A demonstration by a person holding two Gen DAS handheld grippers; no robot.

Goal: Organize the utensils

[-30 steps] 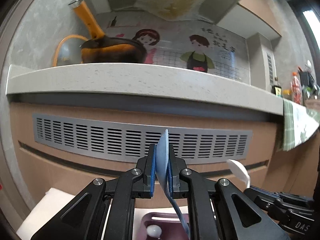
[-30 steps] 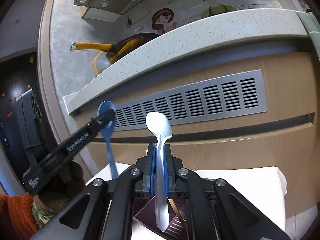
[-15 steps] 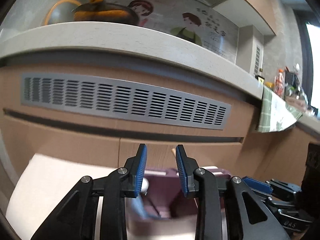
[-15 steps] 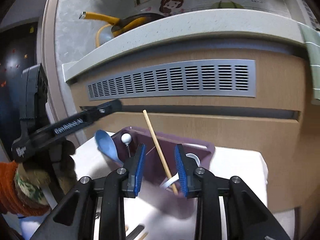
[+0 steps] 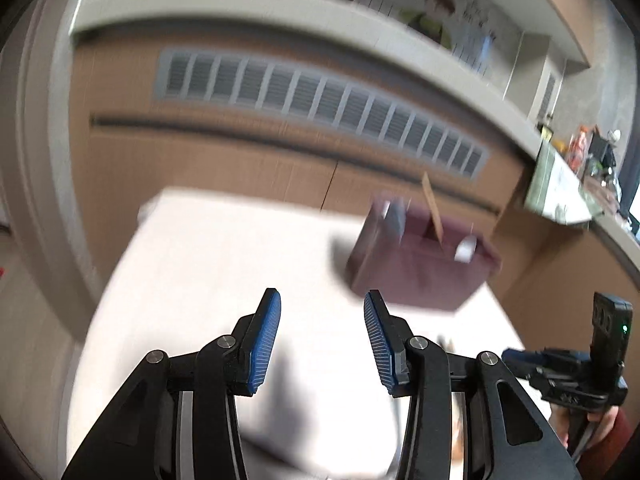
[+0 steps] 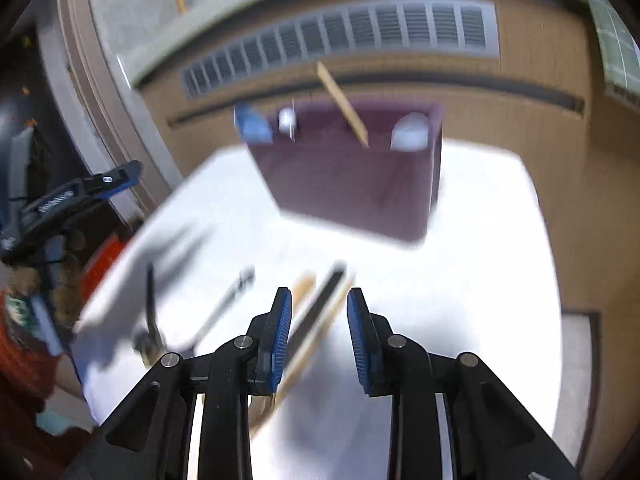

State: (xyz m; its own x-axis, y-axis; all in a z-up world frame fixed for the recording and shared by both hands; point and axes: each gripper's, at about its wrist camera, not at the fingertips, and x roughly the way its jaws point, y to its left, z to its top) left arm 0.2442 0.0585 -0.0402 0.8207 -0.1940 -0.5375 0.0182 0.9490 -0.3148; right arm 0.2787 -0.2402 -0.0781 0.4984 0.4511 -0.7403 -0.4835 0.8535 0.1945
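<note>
**Utensils part sorted, both grippers empty**

Utensils [image 6: 316,312] not yet sorted lie loose on the white tabletop [image 6: 480,240], on the near side of the purple holder [image 6: 352,184]: blurred wooden and dark sticks run between and just ahead of the right hand-held gripper [image 6: 319,330], whose blue pads are spread apart with nothing held. A metal piece [image 6: 228,300] lies beside them, toward the holder's left end. The left hand-held gripper [image 5: 322,340] is likewise wide open and empty over bare tabletop, nearer than the holder and off its left end. The holder stands at the tabletop's far edge. Inside it, a blue spoon [image 6: 252,126] sits at the left end, a white-tipped piece [image 6: 287,120] next to it, a wooden chopstick [image 6: 342,104] leans in the middle, and a white spoon [image 6: 410,132] sits at the right end. Behind the holder runs a wooden cabinet front with a grey vent grille [image 6: 340,36].
</note>
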